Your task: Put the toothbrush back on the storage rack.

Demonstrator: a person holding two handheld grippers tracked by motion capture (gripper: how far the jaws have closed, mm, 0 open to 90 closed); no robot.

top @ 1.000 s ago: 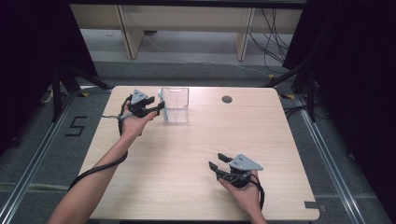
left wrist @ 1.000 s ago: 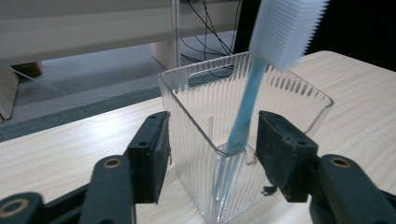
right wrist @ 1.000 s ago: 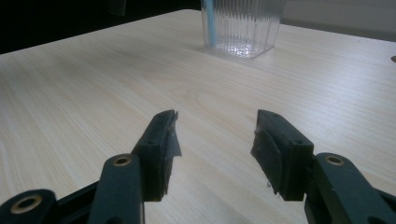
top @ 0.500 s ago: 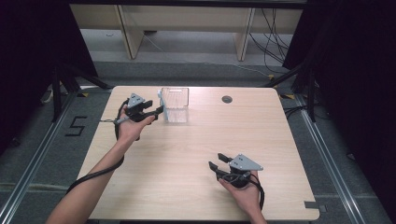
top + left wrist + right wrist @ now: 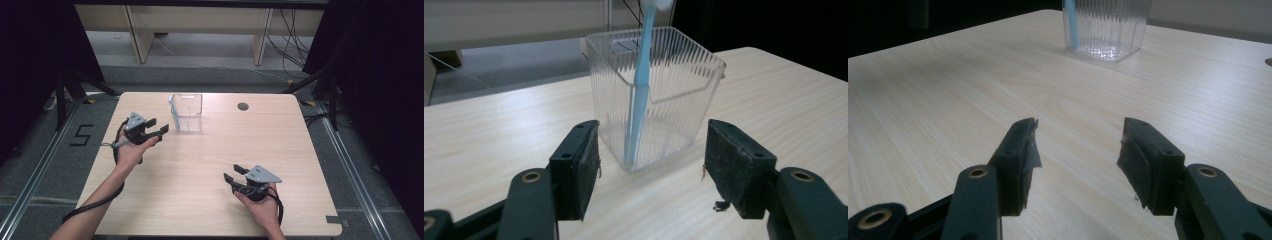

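Over at the left of the high view, the left gripper (image 5: 159,132) is held in the person's left hand (image 5: 131,150) above the wooden table (image 5: 200,165), its tips pointing toward the clear ribbed plastic cup (image 5: 187,112) and standing just beside it, apart from its wall. Its jaws have just been opening and now stand spread wide, with nothing pressed between them; in the left gripper view the cup (image 5: 655,95) sits just beyond the two black pads (image 5: 576,167), framed by the gap but untouched. A light blue toothbrush (image 5: 639,90) stands tilted inside the cup, its foot at the near bottom corner and its upper end rising above the rim. The cup stands upright toward the far edge of the table, left of the small round dark cable hole (image 5: 243,106). Farther right and nearer the person, well apart from the cup, the right gripper (image 5: 233,173) rests low over the table in the right hand (image 5: 260,202), its jaws likewise spread on nothing. From the right gripper view the cup (image 5: 1105,27) shows far off across bare wood, the blue handle (image 5: 1072,22) at its left side.
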